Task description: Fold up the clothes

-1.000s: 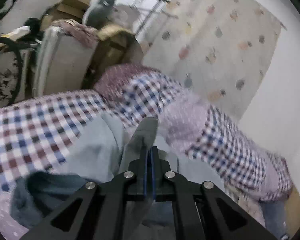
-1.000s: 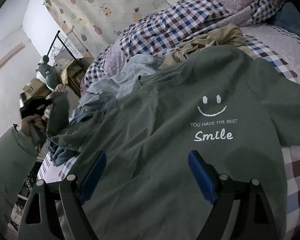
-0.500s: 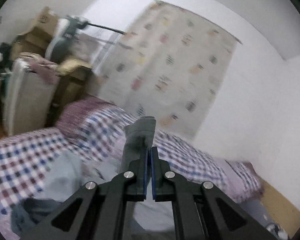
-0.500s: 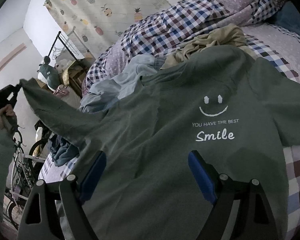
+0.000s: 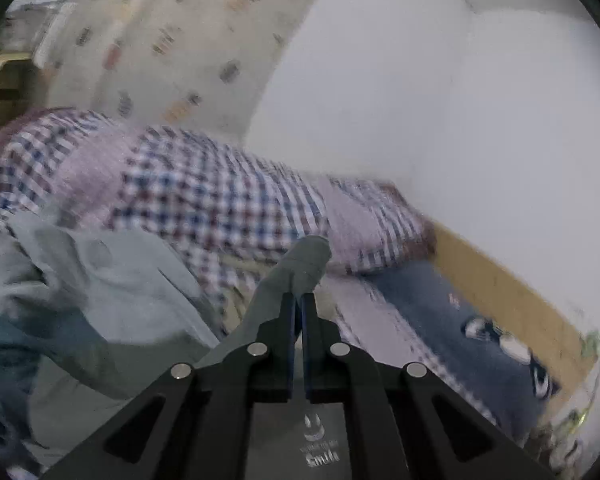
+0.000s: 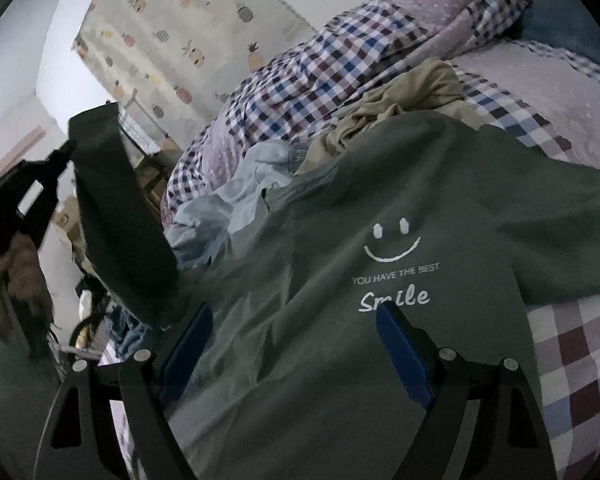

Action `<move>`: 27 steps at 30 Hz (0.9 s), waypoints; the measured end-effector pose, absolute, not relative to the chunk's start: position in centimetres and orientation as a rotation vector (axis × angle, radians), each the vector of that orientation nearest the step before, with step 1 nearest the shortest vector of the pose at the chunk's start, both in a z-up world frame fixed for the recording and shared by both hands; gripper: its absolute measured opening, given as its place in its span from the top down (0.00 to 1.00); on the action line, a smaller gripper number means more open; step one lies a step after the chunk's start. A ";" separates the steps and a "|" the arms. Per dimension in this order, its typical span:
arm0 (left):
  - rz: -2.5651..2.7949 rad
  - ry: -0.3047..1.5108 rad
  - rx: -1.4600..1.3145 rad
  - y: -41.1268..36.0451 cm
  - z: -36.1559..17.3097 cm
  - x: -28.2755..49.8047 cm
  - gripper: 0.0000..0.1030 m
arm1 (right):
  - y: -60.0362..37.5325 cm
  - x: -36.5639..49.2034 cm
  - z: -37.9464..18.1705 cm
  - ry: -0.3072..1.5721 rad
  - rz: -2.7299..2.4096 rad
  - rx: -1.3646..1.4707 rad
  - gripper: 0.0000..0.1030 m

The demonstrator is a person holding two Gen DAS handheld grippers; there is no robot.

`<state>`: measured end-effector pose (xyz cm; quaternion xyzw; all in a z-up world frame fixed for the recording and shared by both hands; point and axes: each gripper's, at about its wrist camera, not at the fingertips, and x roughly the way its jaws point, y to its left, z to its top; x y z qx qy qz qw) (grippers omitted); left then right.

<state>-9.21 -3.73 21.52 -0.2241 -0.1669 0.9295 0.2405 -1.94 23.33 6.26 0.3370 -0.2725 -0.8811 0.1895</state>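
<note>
A dark green T-shirt with a white smiley and the word "Smile" lies spread face up on the checked bed. My left gripper is shut on the shirt's sleeve, whose end sticks up past the fingertips. In the right wrist view that sleeve is lifted high at the left, held by the left gripper in a hand. My right gripper hovers open over the shirt's lower part, nothing between its blue pads.
A light blue garment and a tan one lie crumpled beyond the shirt. A checked quilt is heaped behind them. A dark blue pillow lies by the wooden bed edge. A pineapple-print curtain hangs on the wall.
My left gripper has lifted the sleeve up and swung it right, over the shirt's body. The right gripper stayed open and has shifted slightly.
</note>
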 end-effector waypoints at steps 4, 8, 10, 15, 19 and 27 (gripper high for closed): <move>2.493 -0.380 -0.727 1.1 18.6 -10.2 0.99 | 24.6 -2.0 6.3 -0.838 -2.474 0.947 0.15; 2.480 -0.320 -0.768 4.4 17.5 -10.9 0.99 | 26.2 -2.0 6.4 -0.901 -2.497 0.949 0.15; 2.462 -0.294 -0.794 5.6 16.8 -11.1 0.99 | 27.2 -1.9 6.3 -0.956 -2.506 0.945 0.15; 2.390 -0.258 -0.941 8.7 13.1 -11.4 0.99 | 30.4 -1.7 5.2 -1.160 -2.520 0.964 0.15; 2.340 -0.256 -1.065 10.5 9.1 -11.4 0.99 | 31.8 -1.6 4.3 -1.280 -2.486 0.969 0.15; 2.185 -0.328 -1.234 12.1 4.4 -9.8 0.94 | 34.7 -1.3 2.5 -1.518 -2.394 0.974 0.15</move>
